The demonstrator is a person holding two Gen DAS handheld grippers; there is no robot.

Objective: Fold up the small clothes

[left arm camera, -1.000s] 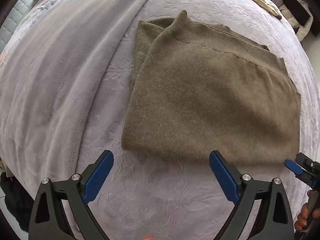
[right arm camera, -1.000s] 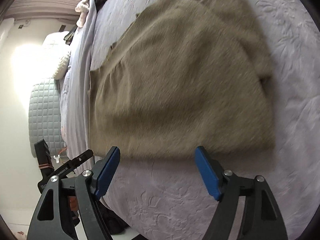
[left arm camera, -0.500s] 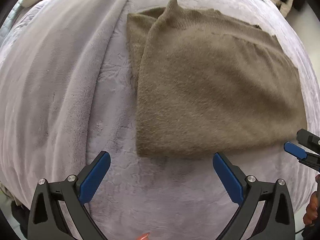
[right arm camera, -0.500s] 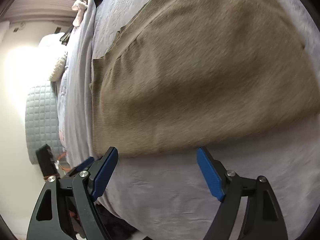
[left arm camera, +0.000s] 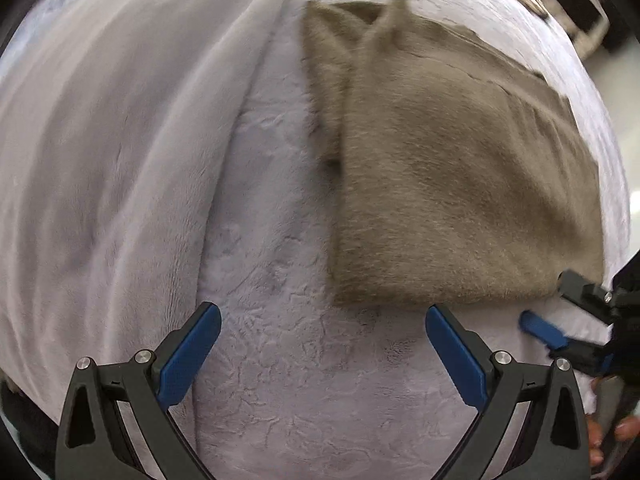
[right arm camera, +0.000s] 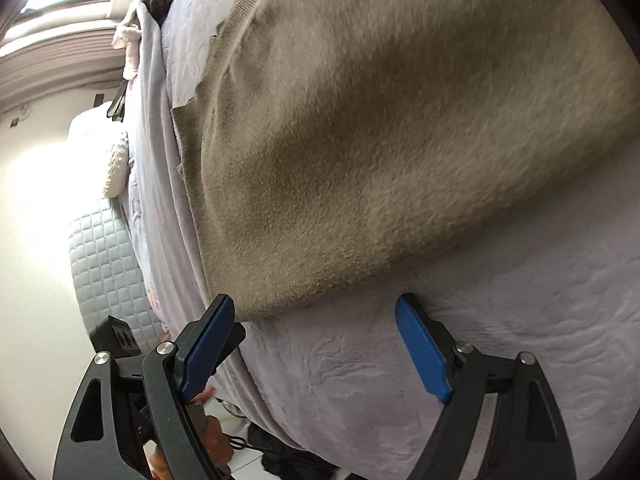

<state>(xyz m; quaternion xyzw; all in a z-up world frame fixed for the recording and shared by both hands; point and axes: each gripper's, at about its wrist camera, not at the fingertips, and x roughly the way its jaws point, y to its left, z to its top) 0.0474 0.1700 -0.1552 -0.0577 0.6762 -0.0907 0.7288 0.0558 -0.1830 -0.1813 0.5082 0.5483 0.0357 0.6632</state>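
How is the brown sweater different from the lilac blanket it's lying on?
The brown sweater is a small folded piece with clear edges; the lilac blanket spreads beyond it on every side. The sweater's surface is a fuzzy, plain knit, whereas the blanket near it carries an embossed swirling pattern. The sweater lies in layers, one edge peeking out beneath another; the blanket lies under it. Both are soft fabrics.

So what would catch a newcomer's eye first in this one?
The brown knitted garment, folded flat on the pale lilac bedspread, fills both views. Both sets of tongs stand open just short of its near edge: the left tongs at one corner, the right tongs at the other.
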